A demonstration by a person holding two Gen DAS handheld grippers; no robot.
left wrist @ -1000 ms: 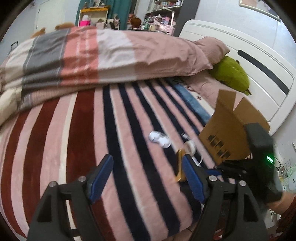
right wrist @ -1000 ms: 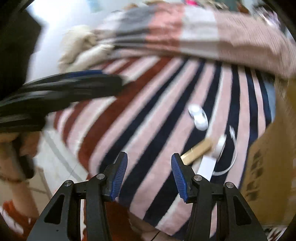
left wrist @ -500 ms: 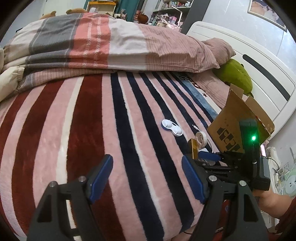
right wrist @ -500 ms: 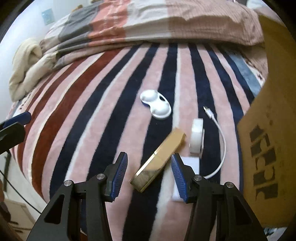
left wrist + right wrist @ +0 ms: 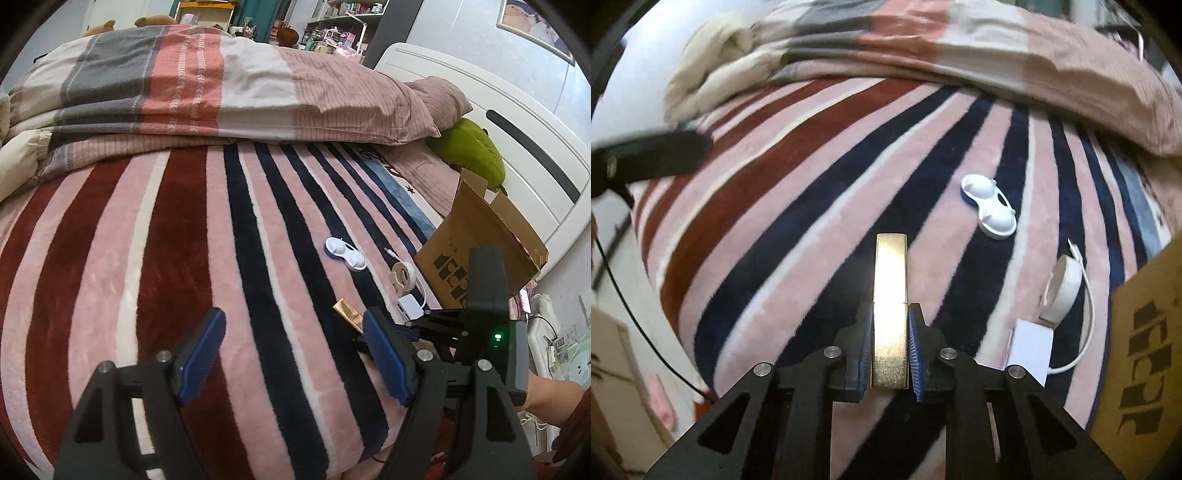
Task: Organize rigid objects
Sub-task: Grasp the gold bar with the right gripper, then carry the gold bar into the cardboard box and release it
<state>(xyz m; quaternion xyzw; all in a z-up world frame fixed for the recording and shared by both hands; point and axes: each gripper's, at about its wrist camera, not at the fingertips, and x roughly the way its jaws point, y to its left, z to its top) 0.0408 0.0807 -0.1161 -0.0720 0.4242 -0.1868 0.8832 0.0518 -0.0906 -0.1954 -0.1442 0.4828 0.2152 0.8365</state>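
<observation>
Blanket (image 5: 820, 206) is lying striped under both grippers, box (image 5: 1145, 350) is standing at its right edge, left gripper (image 5: 295, 354) is hovering wide, and right gripper (image 5: 889, 350) is clamping the gold bar (image 5: 890, 280) between its pads, bar pointing straight ahead.

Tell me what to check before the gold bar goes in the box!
1. Right gripper shut on the gold bar: ok.
2. Bar sits straight between the pads: ok.
3. Cardboard box open on top: ok.
4. Room inside the box: cannot tell.
5. Left gripper open and holding nothing: ok.
6. White case, tape roll and charger apart from the bar: ok.
</observation>
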